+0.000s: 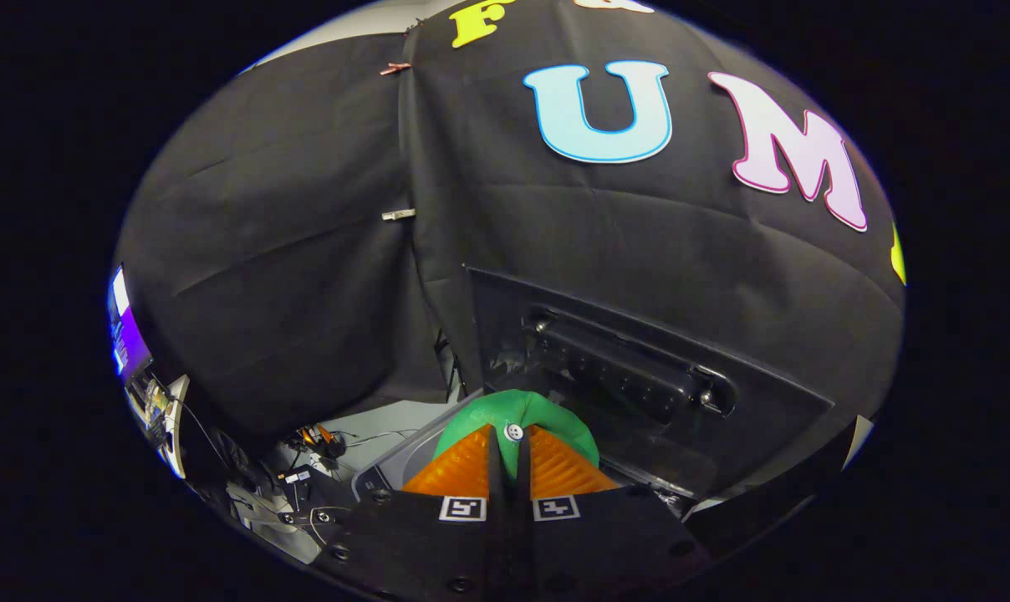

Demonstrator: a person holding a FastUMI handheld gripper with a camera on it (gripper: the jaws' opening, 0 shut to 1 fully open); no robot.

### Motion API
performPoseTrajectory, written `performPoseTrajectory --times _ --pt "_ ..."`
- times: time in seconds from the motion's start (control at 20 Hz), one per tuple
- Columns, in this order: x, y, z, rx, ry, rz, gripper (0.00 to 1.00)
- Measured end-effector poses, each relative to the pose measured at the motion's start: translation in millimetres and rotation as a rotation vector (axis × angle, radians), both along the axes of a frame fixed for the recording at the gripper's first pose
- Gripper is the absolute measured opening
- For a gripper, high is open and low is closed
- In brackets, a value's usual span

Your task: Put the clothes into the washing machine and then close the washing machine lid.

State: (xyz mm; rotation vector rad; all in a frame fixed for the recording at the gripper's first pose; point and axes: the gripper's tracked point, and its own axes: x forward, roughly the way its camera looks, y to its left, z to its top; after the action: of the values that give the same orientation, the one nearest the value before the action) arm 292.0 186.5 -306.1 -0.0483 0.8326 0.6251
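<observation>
A green garment (pixel 517 414) with a white button bulges up between and just above my fingers. My gripper (pixel 509 451) is shut on it, with only a thin strip of cloth showing between the two fingers. Beyond the garment the washing machine's dark lid (pixel 639 376) stands raised, its long handle bar facing me. The machine's grey top rim (pixel 405 460) shows just left of my fingers. The drum opening is hidden behind my fingers and the cloth.
Black cloth walls close in the booth behind and left of the lid. Down at the left, on a pale floor, lie cables and small devices (pixel 304 477), with a lit screen (pixel 124 334) further left.
</observation>
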Motion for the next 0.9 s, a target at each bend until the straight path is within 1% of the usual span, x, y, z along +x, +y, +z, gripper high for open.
performPoseTrajectory --times 0.05,0.1,0.15,0.2,0.3,0.35,0.55,0.75,0.85,0.9 --pt "0 0 -4 0.009 0.017 -0.013 0.09" --pt "0 -2 -2 0.012 0.038 -0.023 0.15" --pt "0 -5 -7 0.009 0.065 -0.038 0.16" --pt "-1 -4 -7 0.028 0.092 -0.046 0.23" --pt "1 2 -1 0.071 0.095 -0.053 0.49" --pt "1 1 -1 0.065 0.085 -0.051 0.63" --pt "-3 1 -2 0.040 0.063 -0.024 0.62" --pt "-2 9 13 0.068 -0.006 0.010 0.62" --pt "1 15 29 0.090 -0.070 0.025 0.62" --pt "4 15 36 0.094 -0.109 0.026 0.70"
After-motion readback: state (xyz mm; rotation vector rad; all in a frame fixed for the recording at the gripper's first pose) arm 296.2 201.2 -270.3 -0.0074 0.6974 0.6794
